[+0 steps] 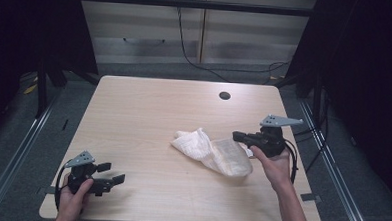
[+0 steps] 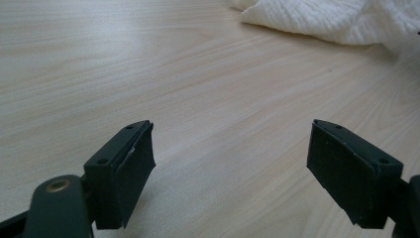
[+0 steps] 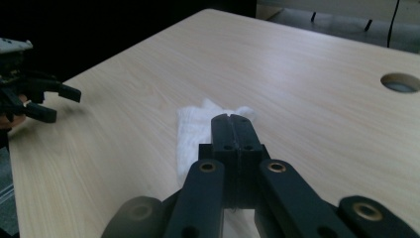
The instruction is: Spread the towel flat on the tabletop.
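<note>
Cloth point(image 1: 212, 152) lies crumpled, its long axis slanting across the surface point(image 1: 149, 108); right claw point(image 1: 239, 136) pinches its edge, left claw point(image 1: 112, 173) gapes empty.

White cloth point(image 2: 341, 20) cut off by the left gripper view's top edge, near part of cloth hidden behind right gripper point(image 3: 232, 120), desk point(image 1: 149, 113) front edge cropped below, whether the pressed-together jaws pinch cloth unclear.
</note>
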A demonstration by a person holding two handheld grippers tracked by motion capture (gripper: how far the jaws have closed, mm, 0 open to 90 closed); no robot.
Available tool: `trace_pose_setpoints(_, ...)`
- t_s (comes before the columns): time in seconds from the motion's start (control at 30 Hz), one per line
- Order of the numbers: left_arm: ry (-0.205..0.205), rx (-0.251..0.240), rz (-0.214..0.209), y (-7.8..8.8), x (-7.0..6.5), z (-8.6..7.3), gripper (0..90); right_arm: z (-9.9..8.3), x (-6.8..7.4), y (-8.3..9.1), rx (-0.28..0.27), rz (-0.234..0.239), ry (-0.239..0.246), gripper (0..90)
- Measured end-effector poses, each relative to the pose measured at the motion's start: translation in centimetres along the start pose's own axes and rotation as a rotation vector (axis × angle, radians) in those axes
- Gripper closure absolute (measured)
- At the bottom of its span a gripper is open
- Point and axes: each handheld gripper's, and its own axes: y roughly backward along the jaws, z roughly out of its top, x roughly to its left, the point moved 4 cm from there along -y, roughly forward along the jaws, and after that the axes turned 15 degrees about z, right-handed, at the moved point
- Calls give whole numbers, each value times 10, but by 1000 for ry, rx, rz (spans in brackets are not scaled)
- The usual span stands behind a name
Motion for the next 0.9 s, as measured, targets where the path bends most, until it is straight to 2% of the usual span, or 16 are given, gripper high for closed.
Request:
trace_pose_setpoints(0.13,-5,0,2,0,0,0,181,23,8,-2,-27,13,41,900)
trace_pose_setpoints(0.27,-2,-2,2,0,0,0,181,47,24,-2,-76,49,88,900)
trace_pose_setpoints(0.33,-1,-4,1,1,0,0,181,53,33,-1,-92,64,112,900)
trace_pose_setpoints(0.43,-3,-2,0,1,0,0,181,51,47,0,-93,85,143,900)
trace_pose_setpoints(0.57,-3,-4,-5,1,-1,0,181,33,58,3,-85,98,141,900)
trace_pose_setpoints(0.7,1,-9,-8,0,-1,1,182,-1,60,5,-63,101,99,900)
trace_pose_setpoints(0.73,1,-9,-8,0,-1,1,183,-1,60,5,-63,101,99,900)
trace_pose_setpoints(0.77,2,-10,-8,-1,-2,1,183,-10,59,5,-44,94,87,900)
trace_pose_setpoints(0.8,5,-9,-12,-1,-3,1,185,-30,55,5,-20,90,52,900)
trace_pose_setpoints(0.9,19,-19,-35,-2,-7,4,185,-52,50,7,-13,94,-1,900)
